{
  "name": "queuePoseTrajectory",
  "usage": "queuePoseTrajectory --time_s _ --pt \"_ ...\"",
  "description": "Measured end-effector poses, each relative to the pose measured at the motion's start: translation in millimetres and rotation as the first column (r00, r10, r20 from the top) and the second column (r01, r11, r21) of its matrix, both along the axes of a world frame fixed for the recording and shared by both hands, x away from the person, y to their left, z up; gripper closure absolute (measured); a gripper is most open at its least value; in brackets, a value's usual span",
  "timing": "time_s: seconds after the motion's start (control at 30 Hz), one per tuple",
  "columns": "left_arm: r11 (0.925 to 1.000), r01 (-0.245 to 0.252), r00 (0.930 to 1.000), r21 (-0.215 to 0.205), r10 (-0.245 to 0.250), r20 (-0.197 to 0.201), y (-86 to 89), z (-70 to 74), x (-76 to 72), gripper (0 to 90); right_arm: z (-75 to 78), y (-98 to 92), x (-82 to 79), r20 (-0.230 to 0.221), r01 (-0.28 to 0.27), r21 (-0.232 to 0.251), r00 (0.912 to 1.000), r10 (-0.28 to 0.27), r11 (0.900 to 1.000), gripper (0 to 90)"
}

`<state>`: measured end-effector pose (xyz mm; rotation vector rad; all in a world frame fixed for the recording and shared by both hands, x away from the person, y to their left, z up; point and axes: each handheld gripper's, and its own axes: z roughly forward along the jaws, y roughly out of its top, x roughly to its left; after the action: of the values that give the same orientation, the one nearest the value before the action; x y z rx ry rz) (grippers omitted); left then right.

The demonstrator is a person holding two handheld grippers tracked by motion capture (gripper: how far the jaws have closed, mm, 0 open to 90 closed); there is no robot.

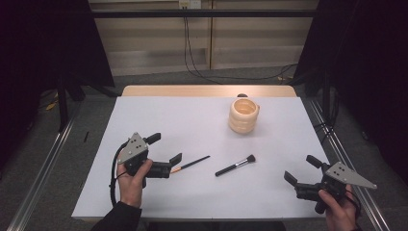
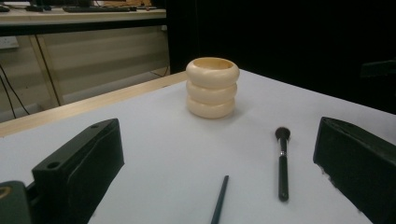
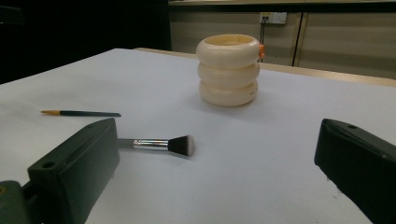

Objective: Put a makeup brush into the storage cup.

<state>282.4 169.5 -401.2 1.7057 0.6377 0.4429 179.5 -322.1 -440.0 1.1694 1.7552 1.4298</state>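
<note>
Nothing is yet grasped — both the left tool [image 1: 166,147] and right tool [image 1: 301,169] are held apart. The thin brush [image 1: 191,164] and makeup brush [image 1: 235,165] lie on the desk [image 1: 159,115], outside the ringed holder [image 1: 244,116].

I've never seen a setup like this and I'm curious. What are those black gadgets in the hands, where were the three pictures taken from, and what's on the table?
A person holds a pair of hand-held tongs in each hand: the left tongs and the right tongs, both open and holding nothing. The high view looks down from above the person's side of the table. The other two pictures come from small cameras riding on each pair of tongs, looking out between their black jaws. On the white table lie a thick makeup brush, a thin brush with an orange end, close to the left tongs, and farther back an upright cream ribbed holder.
</note>
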Motion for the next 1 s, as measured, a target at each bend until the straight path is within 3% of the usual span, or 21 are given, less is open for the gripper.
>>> queuePoseTrajectory --time_s 0.13,0.23,0.3,0.43,0.6,0.63,0.7,0.8,0.87,0.9,1.0 --pt "0.9998 0.0 1.0 0.021 0.0 0.005 -4.8 1.6 4.2 0.9 -0.2 0.1 0.2 0.001 0.0 -0.002 1.0 0.0 1.0 0.0" --pt "0.9993 0.019 0.9993 0.033 -0.02 0.031 -11.1 5.2 3.9 0.9 0.0 -0.2 0.0 -0.001 0.0 -0.002 1.0 0.0 1.0 0.0" --pt "0.9994 0.03 0.999 0.019 -0.03 0.032 -14.1 6.9 5.6 1.0 -0.1 0.0 0.0 -0.001 0.001 0.0 1.0 -0.001 1.0 0.0" --pt "0.9988 0.038 0.9985 0.032 -0.039 0.039 -19.6 7.6 10.3 0.8 -0.1 -0.1 -0.1 0.0 0.001 -0.003 1.0 -0.001 1.0 0.0" --pt "0.9965 0.07 0.9974 0.046 -0.071 0.011 -27.0 4.9 19.2 0.7 -0.1 -0.5 -0.1 -0.003 -0.002 -0.003 1.0 0.002 1.0 0.0" --pt "0.9972 0.052 0.9986 0.053 -0.052 0.008 -29.0 4.9 19.8 0.7 -0.2 -0.1 0.1 -0.001 0.001 -0.002 1.0 -0.001 1.0 0.0" --pt "0.9945 0.085 0.9963 0.062 -0.084 -0.022 -33.3 4.9 26.4 0.5 -0.2 -0.4 0.0 -0.003 -0.005 -0.005 1.0 0.005 1.0 0.0" --pt "0.9936 0.101 0.9945 0.052 -0.099 -0.034 -36.4 5.0 30.9 1.1 -0.4 -0.3 0.3 -0.001 -0.005 -0.006 1.0 0.005 1.0 0.0" --pt "0.9917 0.095 0.9951 0.086 -0.092 -0.035 -38.9 6.4 33.5 0.4 -0.2 -0.4 -0.1 -0.003 -0.004 -0.003 1.0 0.004 1.0 0.0" --pt "0.9895 0.119 0.9925 0.082 -0.116 -0.039 -39.9 6.3 35.6 0.7 -0.2 -0.5 -0.2 -0.002 -0.003 -0.003 1.0 0.003 1.0 0.0" --pt "0.9873 0.117 0.9923 0.108 -0.112 -0.052 -43.1 6.7 38.1 0.9 -0.4 -0.6 0.1 -0.003 -0.004 -0.003 1.0 0.004 1.0 0.0"
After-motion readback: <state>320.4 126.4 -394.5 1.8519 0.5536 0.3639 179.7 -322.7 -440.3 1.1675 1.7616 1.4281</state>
